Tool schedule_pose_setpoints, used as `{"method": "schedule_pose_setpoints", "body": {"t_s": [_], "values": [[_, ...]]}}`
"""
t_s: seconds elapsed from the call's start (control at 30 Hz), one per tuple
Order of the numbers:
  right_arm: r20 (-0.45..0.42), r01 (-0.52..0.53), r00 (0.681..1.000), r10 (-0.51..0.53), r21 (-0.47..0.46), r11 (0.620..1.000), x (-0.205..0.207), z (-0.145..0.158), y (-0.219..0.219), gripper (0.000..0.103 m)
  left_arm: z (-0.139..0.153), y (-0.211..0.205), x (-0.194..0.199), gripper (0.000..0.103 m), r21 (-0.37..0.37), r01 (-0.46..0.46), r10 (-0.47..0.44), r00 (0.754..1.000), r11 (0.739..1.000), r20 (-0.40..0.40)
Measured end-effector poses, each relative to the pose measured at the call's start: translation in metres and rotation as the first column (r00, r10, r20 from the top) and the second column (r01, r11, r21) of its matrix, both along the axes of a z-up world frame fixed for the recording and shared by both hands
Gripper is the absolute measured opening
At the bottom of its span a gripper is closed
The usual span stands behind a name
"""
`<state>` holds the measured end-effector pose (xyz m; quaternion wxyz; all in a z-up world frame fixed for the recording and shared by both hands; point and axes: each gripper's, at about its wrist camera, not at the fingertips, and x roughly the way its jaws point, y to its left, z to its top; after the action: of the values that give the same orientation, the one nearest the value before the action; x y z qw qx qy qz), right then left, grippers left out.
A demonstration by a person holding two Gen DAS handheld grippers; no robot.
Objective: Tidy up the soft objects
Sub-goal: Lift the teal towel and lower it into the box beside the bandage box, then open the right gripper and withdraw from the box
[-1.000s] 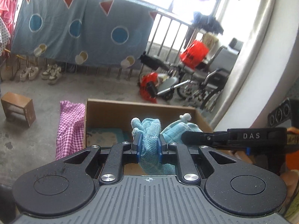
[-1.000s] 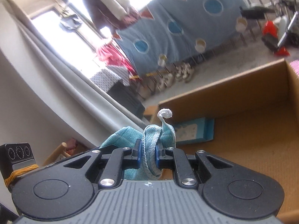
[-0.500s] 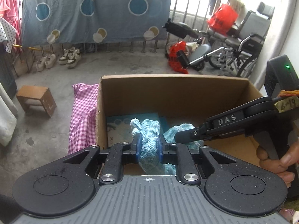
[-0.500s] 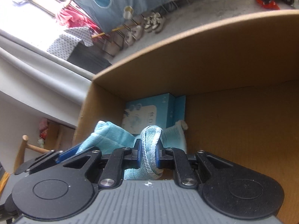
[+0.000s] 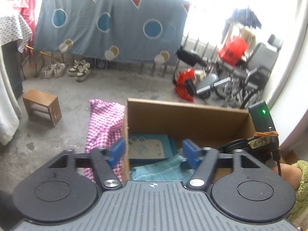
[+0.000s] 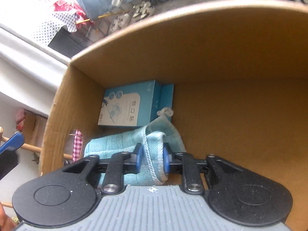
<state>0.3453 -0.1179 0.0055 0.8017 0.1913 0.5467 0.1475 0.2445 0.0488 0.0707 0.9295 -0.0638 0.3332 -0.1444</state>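
Right wrist: your right gripper [image 6: 152, 158] has just been opening, the woven teal cloth [image 6: 123, 144] slack between its pads, lying lengthwise across the cardboard box [image 6: 231, 57] floor against a glossy blue carton [image 6: 125, 105]; your left gripper [image 5: 154, 151], just opened, holds nothing, straddling the box wall beside gingham fabric [image 5: 104, 125].
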Motion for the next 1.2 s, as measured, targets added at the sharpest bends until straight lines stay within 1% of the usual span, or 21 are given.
{"method": "schedule_pose_setpoints", "body": {"t_s": [0.03,0.07,0.1,0.17,0.23,0.3,0.37,0.47,0.6,0.73,0.83,0.97,1.13,1.2], "values": [[0.026,-0.005,1.000,0.005,-0.007,1.000,-0.003,0.009,0.000,0.036,0.004,0.006,-0.006,0.080,-0.015,-0.010,0.011,1.000,1.000,0.011],[0.050,-0.023,0.998,0.023,-0.018,1.000,-0.008,0.017,0.000,0.044,0.009,0.011,-0.013,0.083,-0.030,-0.018,0.019,0.999,0.999,0.026],[0.065,-0.052,0.996,0.054,-0.037,0.998,-0.011,0.025,0.004,0.046,0.013,0.016,-0.020,0.085,-0.041,-0.023,0.025,0.999,0.999,0.043],[0.066,-0.127,0.989,0.131,-0.070,0.989,-0.015,0.035,0.017,0.047,0.021,0.023,-0.032,0.096,-0.060,-0.035,0.039,0.996,0.998,0.075],[0.017,-0.202,0.979,0.204,-0.061,0.977,-0.015,0.032,0.035,0.046,0.025,0.031,-0.047,0.100,-0.080,-0.047,0.055,0.994,0.996,0.097],[-0.056,-0.262,0.964,0.259,-0.048,0.964,-0.010,0.018,0.055,0.046,0.026,0.036,-0.061,0.101,-0.098,-0.054,0.064,0.992,0.994,0.109],[-0.127,-0.309,0.945,0.300,-0.052,0.950,-0.006,0.002,0.073,0.044,0.025,0.037,-0.071,0.102,-0.098,-0.049,0.059,0.993,0.994,0.104],[-0.170,-0.332,0.934,0.315,-0.080,0.940,-0.001,-0.016,0.090,0.044,0.023,0.043,-0.083,0.102,-0.106,-0.044,0.053,0.995,0.993,0.085],[-0.140,-0.318,0.942,0.306,-0.074,0.945,0.009,-0.012,0.096,0.044,0.015,0.055,-0.095,0.102,-0.112,-0.054,0.062,0.995,0.992,0.072],[-0.132,-0.301,0.947,0.291,-0.064,0.951,0.009,-0.010,0.094,0.044,0.005,0.064,-0.102,0.102,-0.116,-0.080,0.086,0.995,0.990,0.044],[-0.109,-0.283,0.955,0.276,-0.053,0.958,0.002,-0.003,0.087,0.044,-0.001,0.068,-0.106,0.102,-0.134,-0.096,0.099,0.995,0.986,0.017],[-0.018,-0.246,0.969,0.246,0.003,0.969,-0.025,0.029,0.054,0.045,-0.003,0.072,-0.117,0.102,-0.149,-0.099,0.100,0.995,0.984,0.000],[0.158,-0.209,0.968,0.192,0.099,0.973,-0.090,0.092,0.002,0.046,0.001,0.070,-0.131,0.102,-0.161,-0.062,0.062,0.998,0.985,-0.005],[0.215,-0.186,0.965,0.151,0.152,0.971,-0.122,0.108,-0.021,0.054,0.004,0.067,-0.136,0.102,-0.163,-0.034,0.033,0.999,0.986,-0.010]]}}
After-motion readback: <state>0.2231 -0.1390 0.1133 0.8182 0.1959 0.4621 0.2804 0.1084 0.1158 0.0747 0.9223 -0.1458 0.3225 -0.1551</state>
